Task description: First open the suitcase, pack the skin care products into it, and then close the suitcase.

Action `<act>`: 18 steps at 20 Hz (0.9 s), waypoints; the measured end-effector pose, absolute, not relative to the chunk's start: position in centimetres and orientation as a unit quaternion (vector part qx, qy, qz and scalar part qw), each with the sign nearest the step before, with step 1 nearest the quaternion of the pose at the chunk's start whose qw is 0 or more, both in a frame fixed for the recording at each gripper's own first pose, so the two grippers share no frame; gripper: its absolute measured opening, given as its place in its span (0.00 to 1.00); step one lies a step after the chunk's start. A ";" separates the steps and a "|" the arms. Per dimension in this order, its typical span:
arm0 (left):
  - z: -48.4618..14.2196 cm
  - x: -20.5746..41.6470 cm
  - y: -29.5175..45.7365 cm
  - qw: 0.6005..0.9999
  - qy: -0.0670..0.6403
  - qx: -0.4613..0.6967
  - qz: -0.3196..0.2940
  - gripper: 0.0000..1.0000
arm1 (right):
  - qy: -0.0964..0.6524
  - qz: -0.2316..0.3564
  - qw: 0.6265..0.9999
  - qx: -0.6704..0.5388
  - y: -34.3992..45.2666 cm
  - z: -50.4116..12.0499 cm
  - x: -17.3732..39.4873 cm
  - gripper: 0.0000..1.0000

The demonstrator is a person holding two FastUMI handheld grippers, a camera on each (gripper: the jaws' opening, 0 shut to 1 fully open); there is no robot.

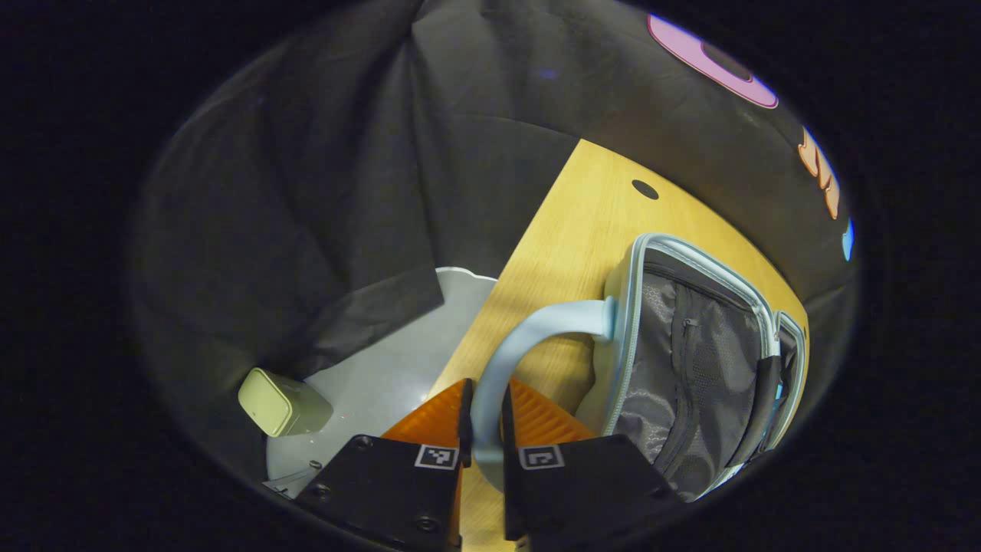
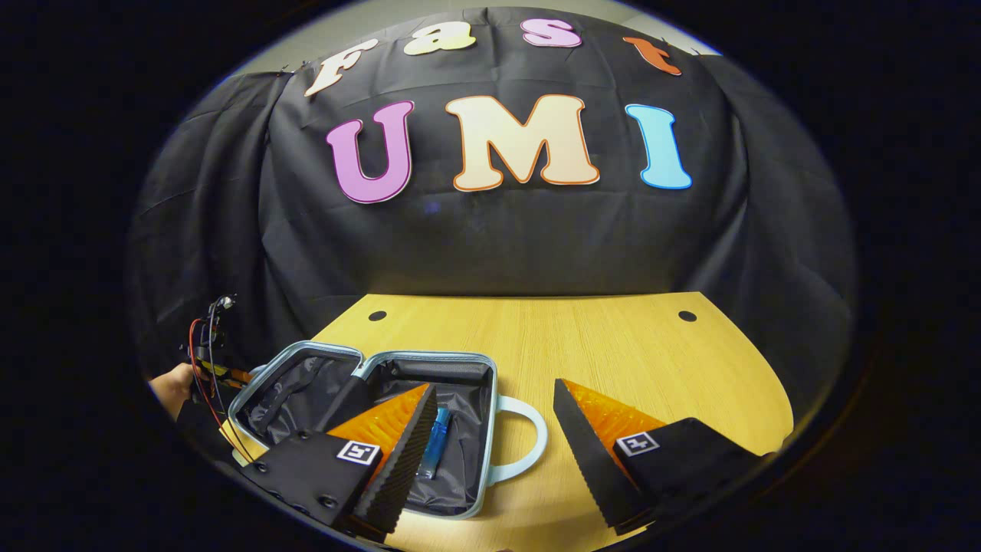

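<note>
The pale blue suitcase (image 2: 429,359) lies open on the wooden table (image 2: 613,345), its grey lining showing in both halves. A blue skin care tube (image 2: 437,445) lies in the right half, which has a handle (image 2: 536,437) on its right side. My right gripper (image 2: 494,391) is open above that half, one finger over the lining and one over the table. In the left gripper view, my left gripper (image 1: 485,406) is shut on the curved handle (image 1: 529,330) of the mesh-lined half (image 1: 690,360), which stands tilted up. That gripper (image 2: 211,360) and a hand (image 2: 172,383) show at the far left.
The table (image 1: 582,215) has small round holes (image 2: 687,316) near its back edge. Past its left edge is grey floor with a small cream box (image 1: 280,400). Black cloth hangs close behind and to the left of the table.
</note>
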State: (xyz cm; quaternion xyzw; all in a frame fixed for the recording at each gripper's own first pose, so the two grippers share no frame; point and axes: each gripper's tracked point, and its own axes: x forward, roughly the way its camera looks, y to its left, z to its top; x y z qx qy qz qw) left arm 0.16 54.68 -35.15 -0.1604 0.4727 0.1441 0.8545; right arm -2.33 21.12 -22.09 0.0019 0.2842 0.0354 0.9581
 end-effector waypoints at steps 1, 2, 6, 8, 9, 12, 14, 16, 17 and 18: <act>-34.6 0.2 54.6 0.857 0.463 -0.168 0.150 0.11 | 0.283 0.036 0.958 0.001 21.1 -22.0 -2.4 0.96; -33.9 0.7 54.5 0.864 0.447 -0.173 0.155 0.08 | 0.282 0.039 0.959 0.002 21.2 -22.0 -2.6 0.96; -29.3 0.8 53.8 0.892 0.401 -0.141 0.152 0.00 | 0.277 0.047 0.960 0.006 20.9 -21.7 -2.9 0.95; -25.9 0.6 53.0 0.904 0.376 -0.138 0.151 0.00 | 0.269 0.057 0.961 0.011 21.0 -21.1 -2.9 0.96; -24.1 0.6 52.3 0.909 0.362 -0.143 0.147 0.00 | 0.264 0.063 0.962 0.015 20.9 -20.9 -2.8 0.96; -19.1 0.8 50.2 0.924 0.329 -0.146 0.130 0.00 | 0.259 0.078 0.962 0.025 20.3 -20.8 -2.9 0.96; -16.2 0.5 48.3 0.933 0.313 -0.130 0.117 0.00 | 0.254 0.083 0.963 0.036 19.6 -20.3 -3.0 0.95; -13.6 0.7 45.9 0.943 0.295 -0.109 0.103 0.00 | 0.250 0.088 0.963 0.042 18.8 -19.9 -3.2 0.96; -12.7 0.8 44.8 0.947 0.290 -0.100 0.096 0.00 | 0.249 0.090 0.963 0.044 18.3 -19.7 -3.3 0.96; -11.7 1.0 43.8 0.950 0.283 -0.091 0.089 0.00 | 0.246 0.092 0.964 0.046 17.9 -19.4 -3.4 0.96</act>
